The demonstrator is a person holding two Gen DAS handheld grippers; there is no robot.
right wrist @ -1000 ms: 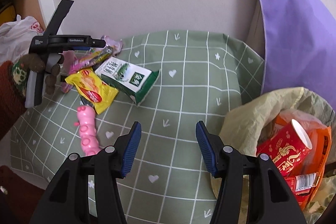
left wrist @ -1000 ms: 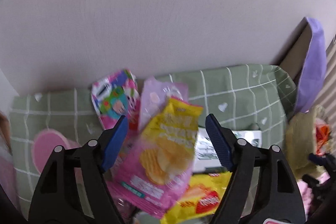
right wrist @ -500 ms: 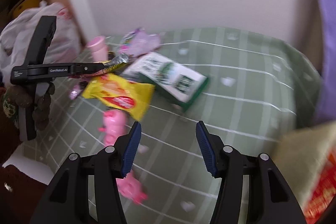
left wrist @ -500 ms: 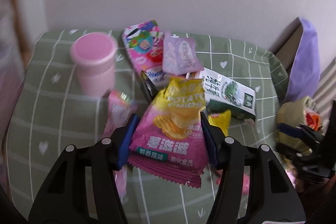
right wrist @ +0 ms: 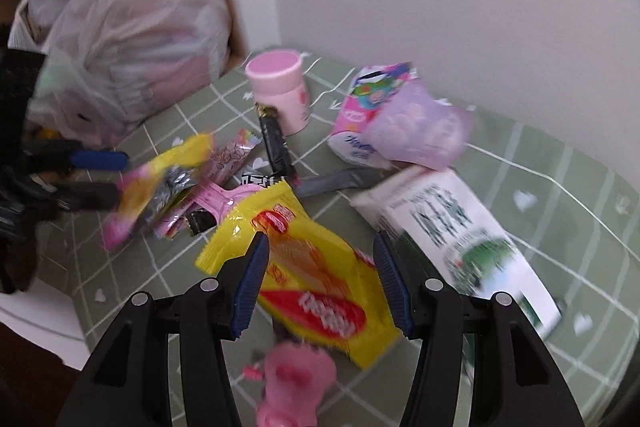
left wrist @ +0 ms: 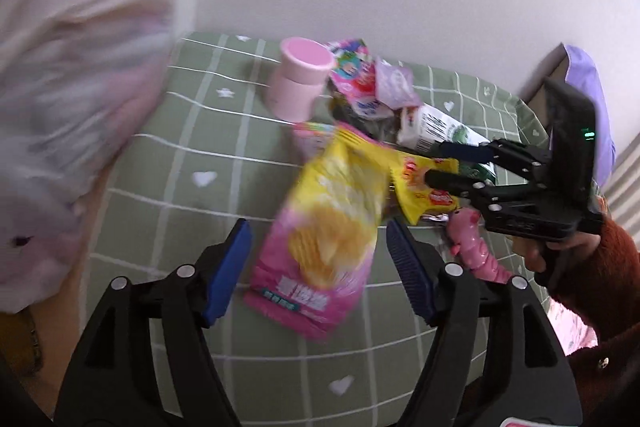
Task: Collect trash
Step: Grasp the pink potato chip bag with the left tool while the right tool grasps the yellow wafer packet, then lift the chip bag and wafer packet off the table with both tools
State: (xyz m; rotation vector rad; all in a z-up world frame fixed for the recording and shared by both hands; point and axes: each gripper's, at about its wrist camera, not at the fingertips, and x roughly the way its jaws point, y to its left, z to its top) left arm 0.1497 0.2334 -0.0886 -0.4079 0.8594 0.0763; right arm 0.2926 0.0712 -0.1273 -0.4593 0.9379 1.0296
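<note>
A pile of wrappers lies on the green checked cloth [left wrist: 168,163]. My left gripper [left wrist: 318,267] is open, its jaws on either side of a pink and yellow chip bag [left wrist: 332,231] without touching it. My right gripper [right wrist: 320,277] is open over a yellow snack bag [right wrist: 320,287], and it also shows in the left wrist view [left wrist: 436,165] above that yellow bag [left wrist: 424,195]. The chip bag shows blurred in the right wrist view [right wrist: 160,187] beside the left gripper's fingertips [right wrist: 100,159].
A pink cup [right wrist: 280,91], a white and green carton [right wrist: 460,227], a purple pouch [right wrist: 416,131], a colourful pink packet [right wrist: 368,99] and a pink toy [right wrist: 296,383] lie around. A full white plastic bag [right wrist: 132,27] stands at the left, beyond the table edge.
The right gripper has swung left and closer, now over the yellow snack bag. The left gripper's jaws have opened wider around the chip bag, and its view has turned left toward the white bag.
</note>
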